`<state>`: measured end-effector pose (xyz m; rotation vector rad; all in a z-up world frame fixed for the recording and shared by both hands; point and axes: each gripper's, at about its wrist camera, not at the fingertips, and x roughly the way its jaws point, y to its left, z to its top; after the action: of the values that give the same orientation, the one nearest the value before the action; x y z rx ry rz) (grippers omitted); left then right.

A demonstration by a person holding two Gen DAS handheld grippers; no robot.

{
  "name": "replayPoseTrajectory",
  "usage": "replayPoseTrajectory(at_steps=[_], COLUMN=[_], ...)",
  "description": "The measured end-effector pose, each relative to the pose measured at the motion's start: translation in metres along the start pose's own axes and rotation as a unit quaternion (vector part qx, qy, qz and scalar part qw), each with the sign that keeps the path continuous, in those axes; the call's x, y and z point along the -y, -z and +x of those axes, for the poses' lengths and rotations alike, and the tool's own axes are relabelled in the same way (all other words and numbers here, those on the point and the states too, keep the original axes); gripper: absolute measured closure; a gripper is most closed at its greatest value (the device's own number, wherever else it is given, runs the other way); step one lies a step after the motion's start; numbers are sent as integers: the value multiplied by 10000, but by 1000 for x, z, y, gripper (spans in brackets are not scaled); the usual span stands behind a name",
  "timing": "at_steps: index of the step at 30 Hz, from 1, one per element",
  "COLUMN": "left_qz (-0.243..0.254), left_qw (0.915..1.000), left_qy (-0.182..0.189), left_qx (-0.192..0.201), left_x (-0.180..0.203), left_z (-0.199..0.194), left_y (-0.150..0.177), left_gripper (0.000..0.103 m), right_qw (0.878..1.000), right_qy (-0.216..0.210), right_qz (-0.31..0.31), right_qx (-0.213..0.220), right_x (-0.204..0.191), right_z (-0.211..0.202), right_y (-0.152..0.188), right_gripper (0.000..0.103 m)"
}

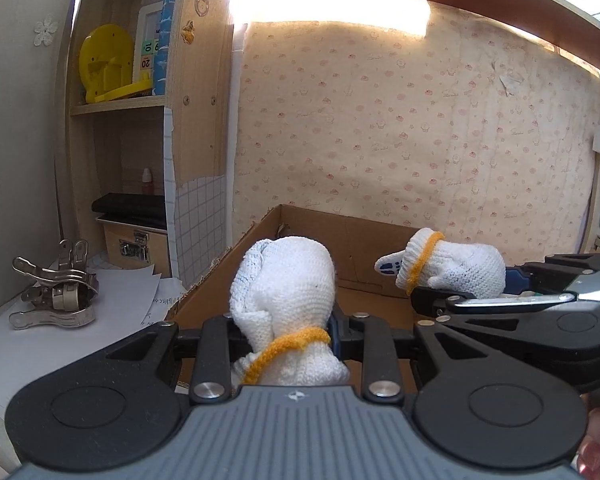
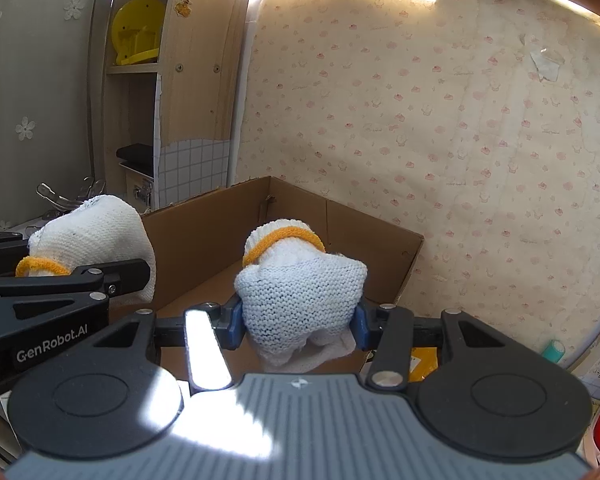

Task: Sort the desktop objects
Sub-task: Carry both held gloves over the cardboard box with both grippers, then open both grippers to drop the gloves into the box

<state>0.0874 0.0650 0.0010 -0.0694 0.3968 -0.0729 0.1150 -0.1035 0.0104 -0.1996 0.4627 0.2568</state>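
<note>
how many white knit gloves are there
2: one glove clamped in the left tool, the other glove in the right tool, both over the cardboard box.

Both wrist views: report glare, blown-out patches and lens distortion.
Left wrist view: the light strip under the shelf is blown out, and fisheye bends the shelving. Right wrist view: hard glare whitens the right gripper body, and the cardboard box edges curve.
</note>
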Motion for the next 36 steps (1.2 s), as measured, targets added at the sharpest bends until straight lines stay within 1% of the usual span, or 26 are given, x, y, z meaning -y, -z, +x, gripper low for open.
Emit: replayPoseTrajectory(at_steps=[5, 12, 17, 22, 23, 24, 28, 30, 32, 35, 36], left_qz=[54, 76, 11, -5, -12, -21, -57, -70, -88, -110, -114], left_qw=[10000, 9997, 9996, 9995, 9994, 9994, 9993, 9993, 9993, 9995, 9995], left_qy=[62, 138, 99, 10, 5, -2, -23, -47, -55, -134, -147], left_qx=[-19, -161, -266, -312, -335, -355, -381, -377, -349, -282, -255], left_x=[3, 6, 3, 2, 2, 2, 1, 0, -1, -1, -2], left_z=[6, 19, 26, 30, 31, 31, 33, 33, 31, 29, 28], left_y=[-3, -4, -7, -7, -7, -7, -7, -7, -8, -10, -10], left_gripper=[73, 72, 71, 69, 67, 65, 62, 58, 56, 45, 43], right_qw=[10000, 9999, 9998, 9997, 9997, 9997, 9996, 9996, 9996, 9998, 9998], right_qy=[3, -37, -50, -94, -95, -99, -145, -134, -133, -55, -24], right_qz=[53, 94, 124, 177, 182, 180, 187, 192, 207, 215, 216], right_qx=[-31, -102, -115, -115, -111, -103, -135, -126, -104, -29, 5], right_x=[3, 7, 8, 9, 9, 9, 9, 9, 10, 11, 11], right_z=[2, 8, 12, 16, 16, 16, 16, 16, 15, 12, 11], right_y=[-1, -1, -3, -2, -2, -2, -2, -1, -1, -2, -3], right_gripper=[54, 54, 54, 50, 45, 43, 42, 41, 41, 37, 35])
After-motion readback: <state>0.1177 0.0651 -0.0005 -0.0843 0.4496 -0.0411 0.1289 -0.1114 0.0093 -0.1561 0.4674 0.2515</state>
